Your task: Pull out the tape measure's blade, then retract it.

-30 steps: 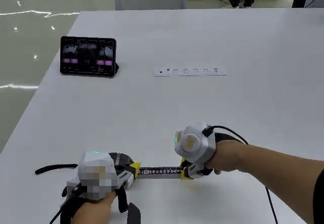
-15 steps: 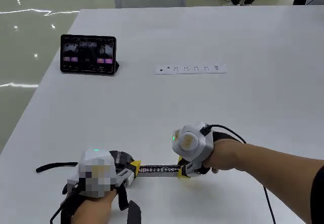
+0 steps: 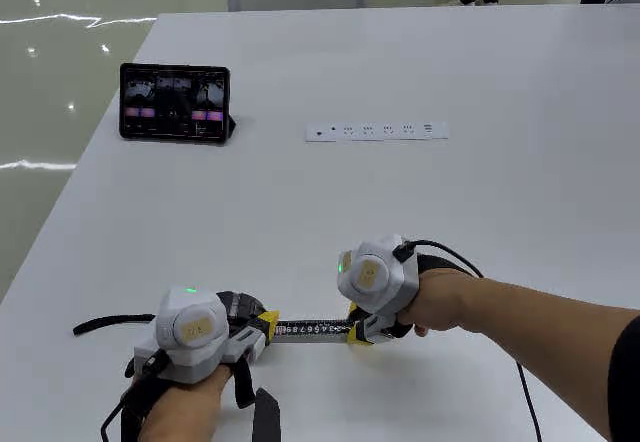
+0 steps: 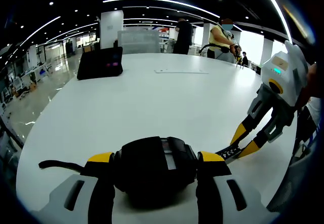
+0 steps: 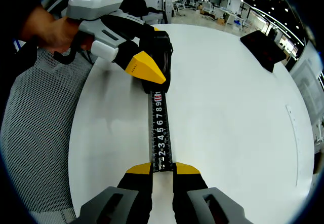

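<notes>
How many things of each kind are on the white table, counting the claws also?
tape measure: 1
tablet: 1
power strip: 1
claws: 2 (left claw, right claw)
Total: 5

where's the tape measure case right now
In the head view the tape measure case sits low left on the white table, clamped in the left gripper, its blade running right to the right gripper.
</notes>
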Motion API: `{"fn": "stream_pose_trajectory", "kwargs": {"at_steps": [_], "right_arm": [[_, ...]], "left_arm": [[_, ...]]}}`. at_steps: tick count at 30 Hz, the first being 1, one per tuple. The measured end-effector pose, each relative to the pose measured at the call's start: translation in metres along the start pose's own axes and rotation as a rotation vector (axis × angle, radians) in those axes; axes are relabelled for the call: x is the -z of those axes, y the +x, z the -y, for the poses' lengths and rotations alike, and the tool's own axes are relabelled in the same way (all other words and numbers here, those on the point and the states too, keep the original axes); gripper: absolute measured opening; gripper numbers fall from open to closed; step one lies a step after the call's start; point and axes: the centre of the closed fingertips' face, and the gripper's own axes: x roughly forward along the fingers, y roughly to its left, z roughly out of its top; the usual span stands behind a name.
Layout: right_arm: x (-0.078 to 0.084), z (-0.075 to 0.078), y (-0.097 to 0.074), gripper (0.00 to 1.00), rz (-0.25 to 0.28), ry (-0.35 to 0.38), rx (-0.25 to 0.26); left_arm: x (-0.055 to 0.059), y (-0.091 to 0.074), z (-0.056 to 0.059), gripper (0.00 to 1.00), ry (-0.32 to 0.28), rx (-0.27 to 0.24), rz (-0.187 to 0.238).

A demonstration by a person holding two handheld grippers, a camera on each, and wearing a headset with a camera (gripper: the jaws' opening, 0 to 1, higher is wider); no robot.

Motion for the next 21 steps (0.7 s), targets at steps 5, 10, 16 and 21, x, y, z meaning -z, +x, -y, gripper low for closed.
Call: {"fn": "stream_pose_trajectory", "kwargs": {"at_steps": [5, 10, 16, 21], "right_arm": [[-0.002, 0.0, 0.0, 0.11, 0.005, -0.003, 0.0], [-0.005, 0.001, 0.001, 0.11, 0.015, 0.004, -0.001], [-0.009, 0.0, 0.003, 0.11, 0.019, 0.004, -0.002], [-0.012, 0.0, 0.004, 0.11, 0.029, 0.022, -0.009]], "left_arm": [[0.0, 0.0, 0.0, 0.61, -0.001, 0.002, 0.003], [0.0, 0.0, 0.0, 0.61, -0.004, 0.005, 0.006], [-0.001, 0.0, 0.0, 0.61, -0.003, 0.005, 0.007], [-0.001, 0.0, 0.001, 0.61, -0.001, 0.006, 0.011]]}}
